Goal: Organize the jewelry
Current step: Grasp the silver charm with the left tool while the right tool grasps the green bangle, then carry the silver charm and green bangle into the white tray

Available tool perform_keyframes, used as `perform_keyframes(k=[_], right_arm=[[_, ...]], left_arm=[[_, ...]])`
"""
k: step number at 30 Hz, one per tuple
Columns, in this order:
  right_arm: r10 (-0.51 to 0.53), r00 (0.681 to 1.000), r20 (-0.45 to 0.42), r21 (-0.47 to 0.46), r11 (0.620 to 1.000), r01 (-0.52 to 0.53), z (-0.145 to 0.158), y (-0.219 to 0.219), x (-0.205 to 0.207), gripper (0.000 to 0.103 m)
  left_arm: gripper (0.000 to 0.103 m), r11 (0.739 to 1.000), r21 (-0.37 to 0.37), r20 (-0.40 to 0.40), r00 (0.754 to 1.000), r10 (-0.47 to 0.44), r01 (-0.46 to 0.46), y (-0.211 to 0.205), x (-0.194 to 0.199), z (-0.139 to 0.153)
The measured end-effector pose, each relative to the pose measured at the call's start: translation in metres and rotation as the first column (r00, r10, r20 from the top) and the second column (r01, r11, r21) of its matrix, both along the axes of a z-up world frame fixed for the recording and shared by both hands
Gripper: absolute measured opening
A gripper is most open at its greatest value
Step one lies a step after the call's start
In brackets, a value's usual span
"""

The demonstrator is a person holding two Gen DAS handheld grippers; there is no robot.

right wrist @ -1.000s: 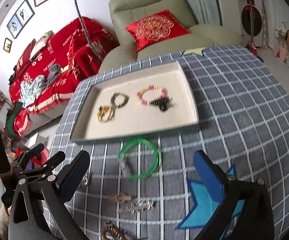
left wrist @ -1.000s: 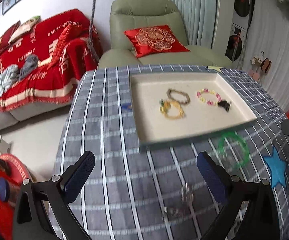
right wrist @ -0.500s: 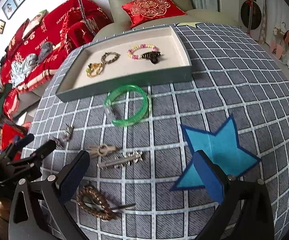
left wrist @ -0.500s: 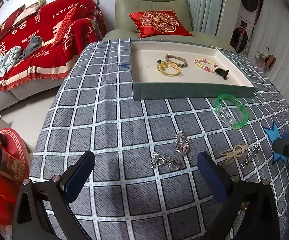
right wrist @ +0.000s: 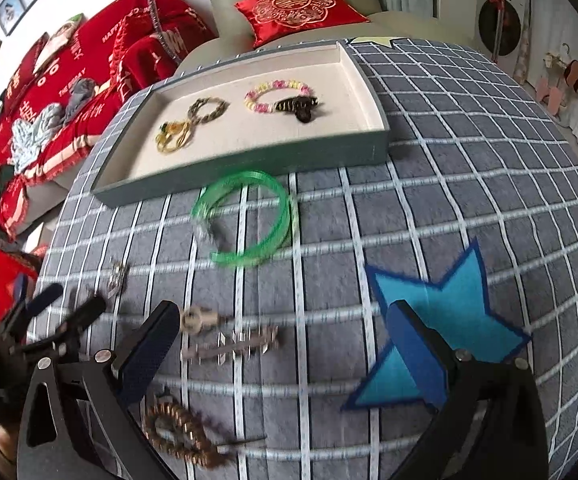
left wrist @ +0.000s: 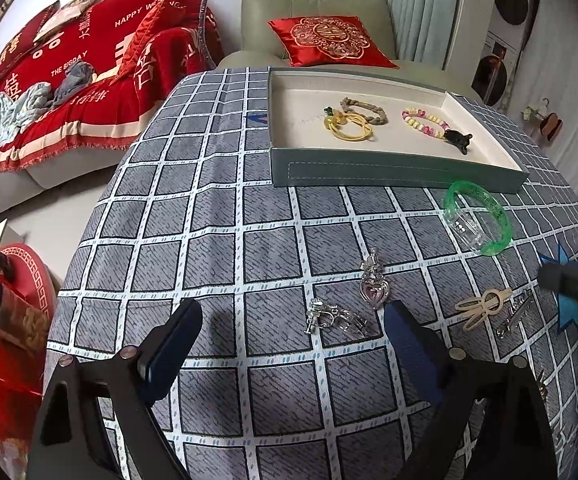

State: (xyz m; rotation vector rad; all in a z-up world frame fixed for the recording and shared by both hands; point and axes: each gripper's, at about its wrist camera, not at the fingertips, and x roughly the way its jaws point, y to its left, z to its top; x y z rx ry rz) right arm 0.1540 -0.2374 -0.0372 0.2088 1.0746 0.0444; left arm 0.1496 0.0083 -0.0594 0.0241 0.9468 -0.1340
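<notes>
A grey-green tray (left wrist: pixel 389 170) (right wrist: pixel 249 162) at the table's far side holds a yellow hair tie (left wrist: pixel 349 126), a braided bracelet (left wrist: pixel 365 108), a pink bead bracelet (left wrist: pixel 425 120) and a black clip (left wrist: pixel 459 138). Loose on the checked cloth lie a green bangle (left wrist: pixel 479 218) (right wrist: pixel 247 218), a pink heart pendant (left wrist: pixel 375 284), a silver clip (left wrist: pixel 335 318), a beige clip (left wrist: pixel 483 306) (right wrist: pixel 199 320), a spiked silver clip (right wrist: pixel 233 348) and a brown beaded clip (right wrist: pixel 181 436). My left gripper (left wrist: pixel 293 344) is open and empty, low above the silver clip. My right gripper (right wrist: pixel 285 344) is open and empty above the spiked clip.
A blue star patch (right wrist: pixel 441 332) lies on the cloth at the right. A green armchair with a red cushion (left wrist: pixel 329 40) stands behind the table, a red-covered sofa (left wrist: pixel 69 92) at the left. The left gripper shows at the left edge of the right wrist view (right wrist: pixel 49 320).
Both grippers have dropped and moved closer to the loose jewelry on the cloth; the tray now sits farther up in both views. Both stay open and empty.
</notes>
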Motion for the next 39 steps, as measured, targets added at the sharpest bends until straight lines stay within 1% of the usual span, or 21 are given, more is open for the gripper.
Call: perform_keyframes(k=[1,3,4,6,7,8,9,11,12,13,15,16,17,18,20,22,23,24,29,35,39], right_arm=[[-0.011,1.0,0.001,0.004,1.0,0.011,0.0,-0.001,0.004,0.103],[-0.031,1.0,0.007,0.014,0.999,0.031,0.001,-0.004,0.015,0.102],[-0.041,0.999,0.008,0.016,0.999,0.041,0.0,-0.005,0.022,0.1],[-0.045,0.999,0.005,0.01,0.999,0.045,-0.002,-0.004,0.031,0.09],[-0.043,0.999,-0.003,-0.001,0.999,0.043,-0.005,-0.002,0.038,0.089],[-0.04,0.999,-0.01,-0.009,0.999,0.04,-0.007,-0.001,0.042,0.083],[-0.034,0.999,-0.018,-0.019,0.999,0.034,-0.011,0.001,0.046,0.076],[-0.025,0.999,-0.025,-0.05,0.998,0.024,-0.015,0.005,0.051,0.072],[-0.015,1.0,-0.017,-0.077,0.997,0.013,-0.015,0.009,0.053,0.068],[-0.006,1.0,-0.018,-0.101,0.995,0.005,-0.016,0.012,0.053,0.067],[0.011,1.0,-0.015,-0.138,0.99,-0.013,-0.016,0.018,0.054,0.059],[0.021,1.0,-0.016,-0.161,0.987,-0.023,-0.017,0.021,0.054,0.056],[0.03,0.999,-0.015,-0.182,0.983,-0.033,-0.017,0.024,0.053,0.049],[0.043,0.999,-0.013,-0.204,0.978,-0.045,-0.016,0.027,0.053,0.043],[0.063,0.998,-0.009,-0.215,0.975,-0.063,-0.016,0.031,0.051,0.035],[0.075,0.997,-0.006,-0.216,0.973,-0.075,-0.015,0.033,0.049,0.02],[0.078,0.997,-0.003,-0.222,0.972,-0.077,-0.015,0.035,0.048,0.011],[0.081,0.997,-0.002,-0.226,0.971,-0.079,-0.015,0.036,0.048,0.008],[0.078,0.997,0.022,-0.207,0.976,-0.072,-0.01,0.034,0.039,0.008],[0.074,0.996,0.05,-0.172,0.983,-0.065,0.004,0.023,0.031,0.008],[0.063,0.996,0.066,-0.127,0.99,-0.055,0.014,0.015,0.026,0.008]], left_arm=[[0.103,1.0,0.002,0.001,1.0,0.0,0.0,-0.001,0.0,0.0],[0.096,1.0,0.005,-0.001,1.0,-0.002,0.002,-0.002,0.0,-0.001],[0.095,1.0,0.007,-0.01,1.0,-0.005,0.005,-0.002,0.001,-0.003],[0.095,1.0,0.006,-0.014,1.0,-0.004,0.005,-0.002,0.002,-0.004],[0.093,1.0,0.007,-0.014,1.0,-0.004,0.004,-0.003,0.002,-0.005],[0.087,1.0,0.009,-0.015,1.0,-0.004,0.005,-0.003,0.002,-0.006],[0.087,1.0,0.01,-0.015,1.0,-0.008,0.008,-0.004,0.002,-0.006],[0.084,1.0,0.013,-0.013,1.0,-0.009,0.009,-0.004,0.001,-0.006],[0.082,1.0,0.011,-0.009,1.0,-0.012,0.012,-0.005,0.0,-0.006],[0.077,1.0,0.015,-0.004,1.0,-0.016,0.016,-0.005,0.0,-0.005],[0.07,1.0,0.015,0.002,1.0,-0.026,0.026,-0.006,-0.001,-0.004],[0.061,0.999,0.017,0.008,0.999,-0.033,0.032,-0.007,-0.001,-0.003],[0.051,0.999,0.017,0.012,0.999,-0.037,0.037,-0.007,-0.002,-0.003],[0.05,0.999,0.019,0.015,0.999,-0.042,0.042,-0.007,-0.002,-0.002],[0.046,0.999,0.014,0.017,0.999,-0.046,0.046,-0.006,-0.002,-0.002],[0.046,0.999,0.005,0.016,0.999,-0.051,0.051,-0.005,-0.002,-0.002],[0.046,0.998,-0.005,0.013,0.998,-0.056,0.056,-0.004,-0.002,-0.002],[0.046,0.998,-0.021,0.009,0.998,-0.061,0.061,-0.002,-0.003,-0.001],[0.046,0.994,-0.076,0.031,0.996,-0.079,0.081,0.007,-0.007,0.009],[0.046,0.99,-0.108,0.041,0.995,-0.089,0.093,0.013,-0.009,0.02],[0.046,0.987,-0.121,0.056,0.994,-0.095,0.101,0.014,-0.01,0.029]])
